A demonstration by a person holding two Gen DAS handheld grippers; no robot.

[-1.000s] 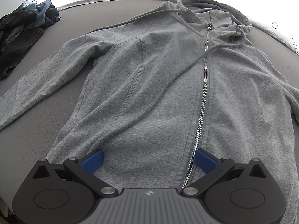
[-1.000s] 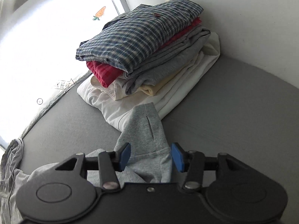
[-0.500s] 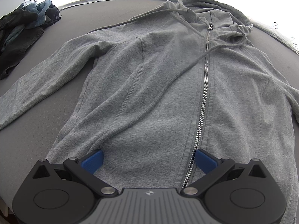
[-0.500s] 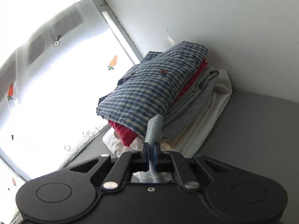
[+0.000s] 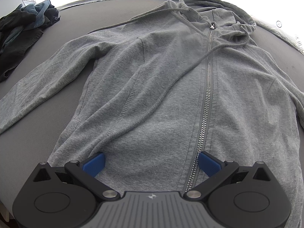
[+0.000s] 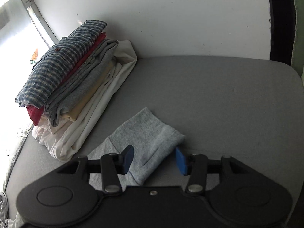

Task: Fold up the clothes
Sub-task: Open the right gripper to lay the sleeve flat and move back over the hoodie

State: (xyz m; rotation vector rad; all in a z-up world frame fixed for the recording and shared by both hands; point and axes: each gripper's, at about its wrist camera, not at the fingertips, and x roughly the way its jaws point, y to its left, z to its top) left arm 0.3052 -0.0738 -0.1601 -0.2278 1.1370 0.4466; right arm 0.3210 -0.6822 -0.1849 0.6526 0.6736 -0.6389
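We are seeing a stack of folded clothes [image 6: 76,87] finished, while beside it the grey hoodie [image 5: 161,95] is lying unfolded, both jaws spread.

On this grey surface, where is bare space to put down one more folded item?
The widest bare patch lies right of the folded stack, between the sleeve cuff and the white wall. A narrower strip lies between the hoodie sleeve and the dark clothes pile. The middle is crowded: the hoodie covers it. Both tongs are open.
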